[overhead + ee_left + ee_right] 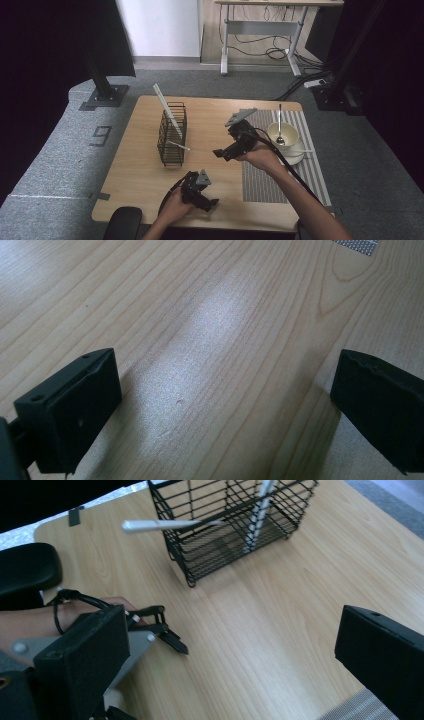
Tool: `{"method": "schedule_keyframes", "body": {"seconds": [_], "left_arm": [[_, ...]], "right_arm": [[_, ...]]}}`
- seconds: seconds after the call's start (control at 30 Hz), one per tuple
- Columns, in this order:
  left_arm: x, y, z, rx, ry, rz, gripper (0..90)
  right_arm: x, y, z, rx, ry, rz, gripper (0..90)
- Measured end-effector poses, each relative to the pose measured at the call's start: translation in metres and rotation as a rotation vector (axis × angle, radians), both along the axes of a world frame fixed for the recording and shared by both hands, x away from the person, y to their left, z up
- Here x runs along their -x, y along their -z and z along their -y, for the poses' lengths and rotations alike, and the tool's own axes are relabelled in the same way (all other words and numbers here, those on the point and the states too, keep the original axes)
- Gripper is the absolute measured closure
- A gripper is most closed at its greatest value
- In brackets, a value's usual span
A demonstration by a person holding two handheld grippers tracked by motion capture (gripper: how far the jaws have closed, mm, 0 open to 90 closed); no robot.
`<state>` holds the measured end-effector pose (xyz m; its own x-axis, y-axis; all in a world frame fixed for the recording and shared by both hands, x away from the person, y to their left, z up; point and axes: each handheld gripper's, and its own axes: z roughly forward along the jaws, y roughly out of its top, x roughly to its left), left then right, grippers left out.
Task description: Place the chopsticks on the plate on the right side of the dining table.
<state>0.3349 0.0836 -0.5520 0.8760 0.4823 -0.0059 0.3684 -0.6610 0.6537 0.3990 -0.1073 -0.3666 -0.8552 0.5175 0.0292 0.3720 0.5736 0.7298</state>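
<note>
From my station I take the black wire basket (172, 134) as the landmark; it stands on the wooden counter (135, 170), toward the counter's left half in the high view, and two white straws are in it: one long straw (167, 111) leans up out of its top, and a shorter straw (178, 145) pokes out through the side facing the middle of the counter; in the right gripper view the same basket (230, 525) sits at the top with the short straw (170, 525) jutting sideways from it. My left tool (212, 204) is below and just right of the basket, near the front edge of the counter, its jaws apart and clasping nothing; in the left gripper view the left tool (225, 405) hangs close over bare wood grain. My right tool (222, 153) is right of the basket, well apart from it, jaws spread wide and empty, pointing back toward the basket. Farther right again lies a striped grey placemat (265, 182); on it rests a white bowl (292, 134) on a saucer (295, 159), with a metal spoon (279, 127) standing in the bowl.
</note>
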Motion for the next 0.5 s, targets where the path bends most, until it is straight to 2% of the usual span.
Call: {"method": "schedule_keyframes", "body": {"seconds": [0.1, 0.3, 0.5], "left_arm": [[0.000, 0.000, 0.000, 0.000, -0.003, 0.000, 0.0], [0.001, 0.000, 0.001, 0.002, -0.011, 0.002, 0.0], [0.002, 0.000, 0.001, 0.004, -0.014, 0.000, 0.0]], "right_arm": [[-0.002, -0.001, -0.016, 0.012, -0.025, -0.009, 0.4], [-0.004, -0.002, -0.031, 0.007, -0.047, -0.006, 0.4], [-0.006, 0.002, -0.058, 0.020, -0.080, -0.017, 0.5]]}}
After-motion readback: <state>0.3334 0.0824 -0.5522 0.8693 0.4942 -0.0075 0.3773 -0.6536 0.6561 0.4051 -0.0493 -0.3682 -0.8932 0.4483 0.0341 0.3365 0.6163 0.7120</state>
